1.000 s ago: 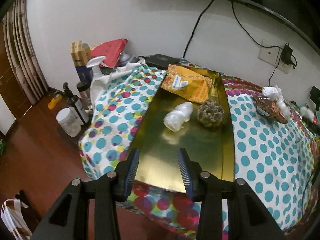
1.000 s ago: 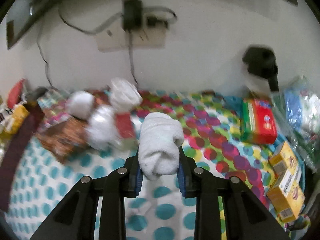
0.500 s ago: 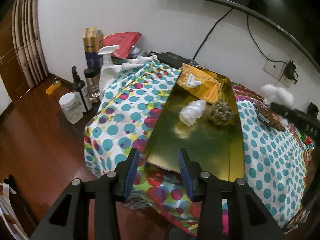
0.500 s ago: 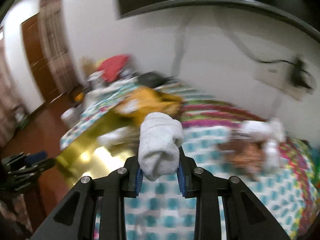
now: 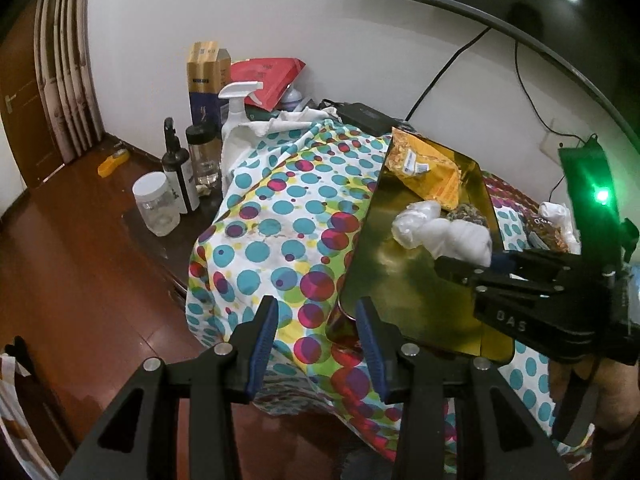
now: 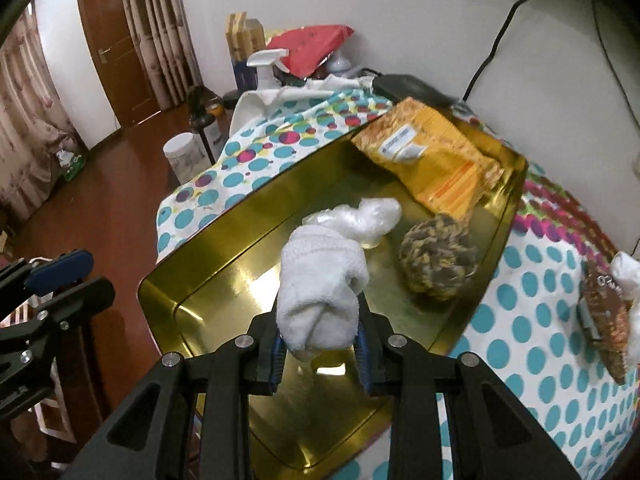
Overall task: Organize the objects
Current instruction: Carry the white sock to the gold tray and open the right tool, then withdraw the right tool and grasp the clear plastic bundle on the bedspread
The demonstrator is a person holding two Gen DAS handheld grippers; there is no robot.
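Far left on the floor: clear jar (image 5: 156, 209), dark bottle (image 5: 178, 172), white spray bottle (image 5: 236, 110), with boxes (image 5: 208, 76) and a red bag (image 5: 268, 78) behind them against the wall. Left gripper (image 5: 316, 340) hangs over the near edge of the dotted cloth (image 5: 276, 216), jaws apart, nothing between them. Next comes the gold tray (image 6: 224, 280) on the cloth. On the tray: orange packet (image 6: 432, 156) at the far end, clear plastic wad (image 6: 360, 216) in the middle, brown mottled ball (image 6: 438, 256) just right of the wad. Right gripper (image 6: 320, 354) is clamped on a rolled white sock (image 6: 320, 292), held above the tray's middle, close to the plastic wad; whether the sock touches the tray is unclear. Right of the tray, on the cloth: brown packet (image 6: 604, 316) with white bundles (image 6: 626, 268) touching it.
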